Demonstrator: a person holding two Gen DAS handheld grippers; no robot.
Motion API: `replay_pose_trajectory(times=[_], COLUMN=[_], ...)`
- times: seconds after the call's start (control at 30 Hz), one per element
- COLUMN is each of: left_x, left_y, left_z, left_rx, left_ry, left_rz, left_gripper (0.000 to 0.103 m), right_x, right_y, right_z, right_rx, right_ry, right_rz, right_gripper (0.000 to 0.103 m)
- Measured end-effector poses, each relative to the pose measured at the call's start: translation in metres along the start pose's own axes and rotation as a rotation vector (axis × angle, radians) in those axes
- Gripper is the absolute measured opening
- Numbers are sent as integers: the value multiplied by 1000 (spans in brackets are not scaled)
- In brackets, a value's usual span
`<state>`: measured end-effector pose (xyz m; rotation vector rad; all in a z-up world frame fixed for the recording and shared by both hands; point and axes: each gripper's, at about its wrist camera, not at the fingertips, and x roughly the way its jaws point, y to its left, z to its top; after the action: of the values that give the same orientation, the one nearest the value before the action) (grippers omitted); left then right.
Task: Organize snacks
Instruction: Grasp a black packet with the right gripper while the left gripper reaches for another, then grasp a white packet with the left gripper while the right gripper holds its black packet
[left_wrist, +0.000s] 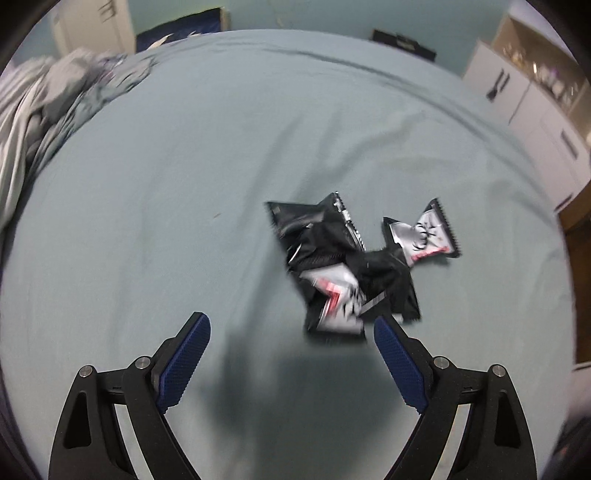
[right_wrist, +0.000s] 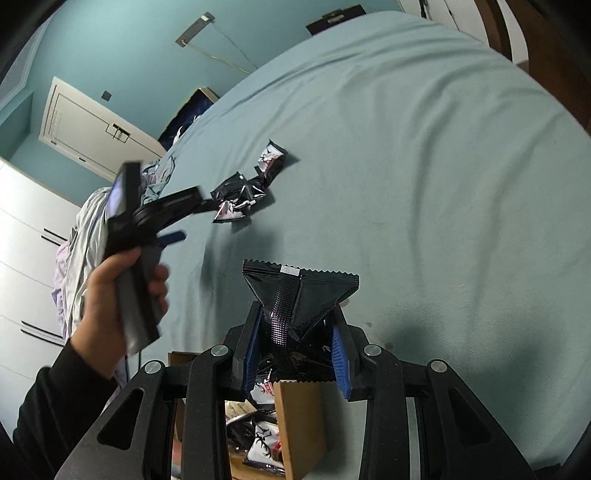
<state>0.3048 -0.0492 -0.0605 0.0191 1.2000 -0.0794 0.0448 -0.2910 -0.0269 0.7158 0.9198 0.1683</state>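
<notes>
Several black and silver-red snack packets (left_wrist: 343, 266) lie in a loose pile on the teal bed sheet (left_wrist: 166, 184), and one more packet (left_wrist: 428, 236) sits just right of the pile. My left gripper (left_wrist: 291, 328) hovers just short of the pile, open, with nothing between its blue pads. The right wrist view shows a hand (right_wrist: 122, 280) holding that left gripper (right_wrist: 188, 216) beside the pile (right_wrist: 236, 195). My right gripper (right_wrist: 297, 314) is shut on a black snack packet (right_wrist: 301, 291), held above an open cardboard box (right_wrist: 299, 417) that has packets in it.
Crumpled grey bedding (left_wrist: 44, 103) is heaped at the bed's far left. White cabinets (left_wrist: 532, 122) stand to the right of the bed. A white door (right_wrist: 85, 129) and white drawers (right_wrist: 26, 258) are beyond the bed in the right wrist view.
</notes>
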Motion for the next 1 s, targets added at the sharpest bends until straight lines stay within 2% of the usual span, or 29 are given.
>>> replay_pose_trajectory(times=[0.07, 0.13, 0.23, 0.27, 0.3, 0.33, 0.37, 0.4, 0.43, 0.6, 0.77, 1.0], left_x=[19, 36, 56, 55, 54, 53, 51, 46, 39, 6, -46, -130], left_y=[-14, -25, -32, -31, -29, -27, -26, -27, -27, -14, 5, 17], left_z=[6, 7, 4, 3, 4, 4, 3, 3, 2, -10, -39, -102], left_rx=[50, 91, 118, 99, 80, 63, 61, 70, 80, 44, 27, 136], left_ry=[31, 66, 114, 94, 83, 83, 78, 62, 50, 39, 14, -63], left_rz=[39, 37, 63, 51, 38, 21, 16, 22, 16, -49, -136, -177], left_gripper=[91, 96, 97, 97, 93, 89, 76, 46, 38, 36, 36, 36], right_x=[-2, -1, 0, 1, 2, 1, 5, 5, 4, -3, -11, -24], right_y=[-5, -9, -14, -15, -16, -17, -16, -16, -15, -10, -11, 14], right_z=[-2, 0, 4, 6, 7, 9, 9, 9, 9, 9, 5, -9], right_rx=[9, 24, 40, 46, 53, 58, 58, 55, 53, 35, 54, -34], right_ry=[5, 10, 12, 13, 13, 14, 12, 12, 12, -28, -34, -62], right_rz=[-8, -2, -4, -3, -1, -2, -6, -15, -23, -60, -83, -120], right_gripper=[31, 31, 31, 31, 31, 31, 31, 31, 31, 31, 31, 31])
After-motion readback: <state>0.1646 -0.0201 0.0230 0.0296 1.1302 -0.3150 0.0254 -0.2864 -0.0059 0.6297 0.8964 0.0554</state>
